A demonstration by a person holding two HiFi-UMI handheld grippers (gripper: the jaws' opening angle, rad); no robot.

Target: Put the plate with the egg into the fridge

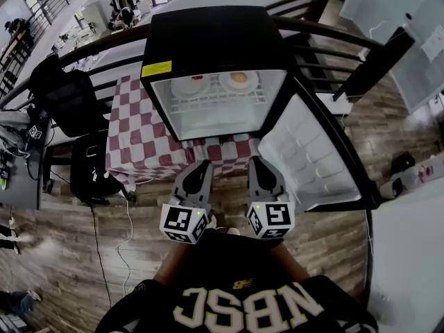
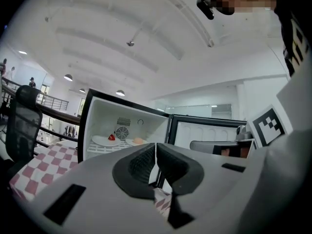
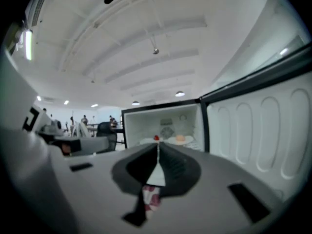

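The plate with the egg [image 1: 238, 81] sits on the fridge [image 1: 208, 40] shelf beside a second plate [image 1: 189, 84], so I judge the placing done; next I'd push the open door [image 1: 309, 151] shut. My left gripper [image 1: 200, 171] and right gripper [image 1: 260, 166] hang well short of the fridge, jaws together on nothing. The gripper views show a red bit [image 2: 111, 137] on that second plate, too faint to tell in the head view

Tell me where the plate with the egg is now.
In the head view, the plate with the egg rests on the wire shelf inside the open fridge, right of a second plate.
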